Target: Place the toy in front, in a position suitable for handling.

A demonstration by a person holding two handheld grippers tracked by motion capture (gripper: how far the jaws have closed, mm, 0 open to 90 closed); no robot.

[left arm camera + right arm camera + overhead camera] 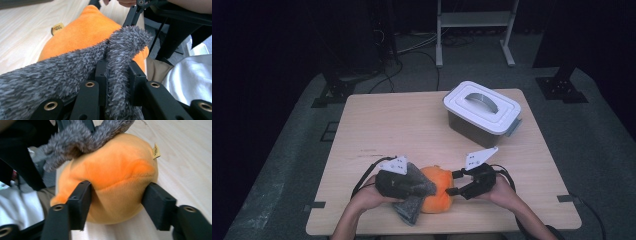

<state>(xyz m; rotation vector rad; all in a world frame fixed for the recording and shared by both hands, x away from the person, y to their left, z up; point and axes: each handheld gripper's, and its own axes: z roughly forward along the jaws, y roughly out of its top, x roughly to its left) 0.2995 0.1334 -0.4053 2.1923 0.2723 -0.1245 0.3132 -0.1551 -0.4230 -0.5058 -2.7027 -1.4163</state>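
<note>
Grey fuzzy cloth [75, 67] clenched in left tongs [117, 75]; right tongs [116, 202] astride orange plush [112, 177], grip unclear.

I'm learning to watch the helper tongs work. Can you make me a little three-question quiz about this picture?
1. What are the left tongs pinching?
2. True or false: the white lidded box at the table's far right has its lid off.
3. The right tongs sit around the orange plush toy. Which pad presses into it: A) the left one in the right gripper view, B) neither?

Key:
1. The grey fuzzy cloth draped over the plush.
2. False, the lid is on.
3. A; the other pad looks at its edge.
</note>
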